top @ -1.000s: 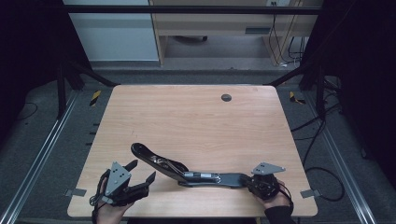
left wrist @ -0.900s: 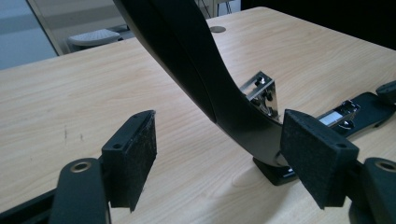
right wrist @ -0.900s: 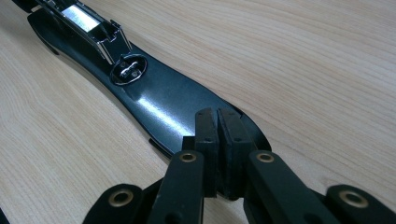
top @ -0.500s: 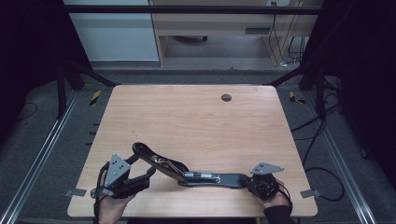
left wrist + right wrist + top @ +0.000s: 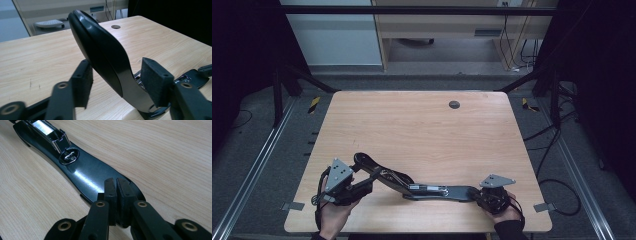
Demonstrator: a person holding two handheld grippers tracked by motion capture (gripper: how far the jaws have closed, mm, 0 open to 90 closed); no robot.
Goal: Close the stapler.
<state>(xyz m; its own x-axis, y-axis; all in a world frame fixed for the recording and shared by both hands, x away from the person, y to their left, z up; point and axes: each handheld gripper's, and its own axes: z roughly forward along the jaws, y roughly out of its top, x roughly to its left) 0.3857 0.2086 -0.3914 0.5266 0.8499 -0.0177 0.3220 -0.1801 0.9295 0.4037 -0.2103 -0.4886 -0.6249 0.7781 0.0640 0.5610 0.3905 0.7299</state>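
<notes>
A long black stapler (image 5: 432,190) lies opened out near the table's front edge. Its flat base with the metal magazine (image 5: 47,130) runs to the right, and its glossy top arm (image 5: 100,50) rises at the left. My left gripper (image 5: 371,179) straddles that raised arm; its jaws have just been closing, with the arm between the pads (image 5: 82,80) and a sliver of gap at the right pad. My right gripper (image 5: 116,187) is shut on the thin right end of the base (image 5: 85,175), which rests flat on the wood.
The wooden table (image 5: 412,130) has a round dark grommet (image 5: 454,104) near its far edge. Metal rails and cables run along the floor on both sides. A desk with a keyboard (image 5: 48,23) stands beyond the table.
My left gripper has moved a little away from the front edge, up to the stapler's raised arm, and its jaws have narrowed around it. The right gripper and the base have stayed put.
</notes>
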